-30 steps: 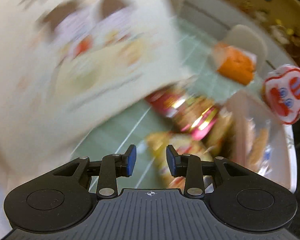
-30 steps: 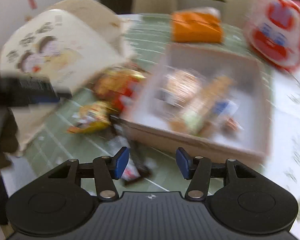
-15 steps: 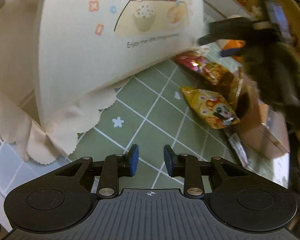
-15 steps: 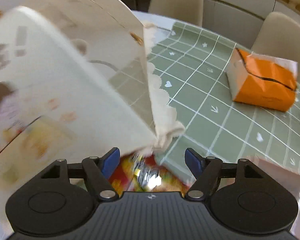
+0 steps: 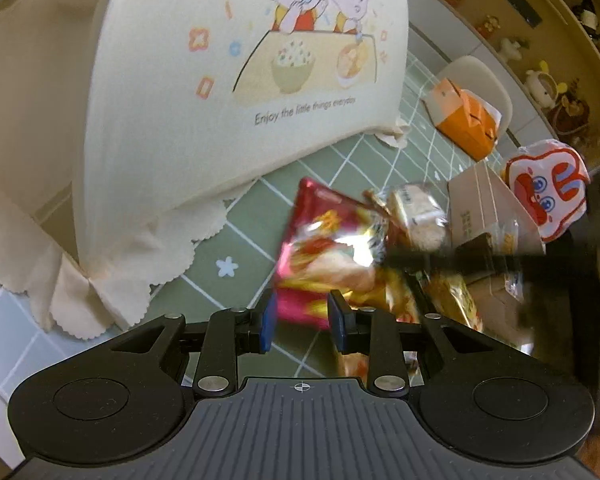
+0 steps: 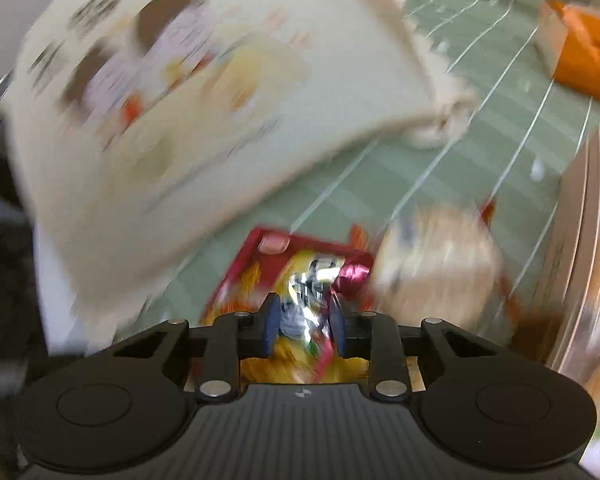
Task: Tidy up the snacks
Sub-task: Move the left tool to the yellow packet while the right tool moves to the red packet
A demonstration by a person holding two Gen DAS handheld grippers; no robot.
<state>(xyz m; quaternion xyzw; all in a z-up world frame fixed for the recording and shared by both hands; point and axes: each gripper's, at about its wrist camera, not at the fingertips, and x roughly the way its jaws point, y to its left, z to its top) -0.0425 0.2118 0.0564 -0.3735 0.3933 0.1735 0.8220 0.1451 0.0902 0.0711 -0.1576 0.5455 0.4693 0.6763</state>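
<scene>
Right gripper closing on the red snack packet – apparently pinched, though blurred; left gripper, narrowly parted, empty, directly below it – cardboard box right of frame.

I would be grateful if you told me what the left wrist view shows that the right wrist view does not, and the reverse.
Only the left wrist view shows the red-and-white cartoon pack, the shelf of figurines and the left tool, its jaws slightly apart.

Only the right wrist view shows the right tool, its jaws closing with crinkled foil between them.

Both show the cream food cover, the red snack bag, the orange box and the green checked tablecloth.
</scene>
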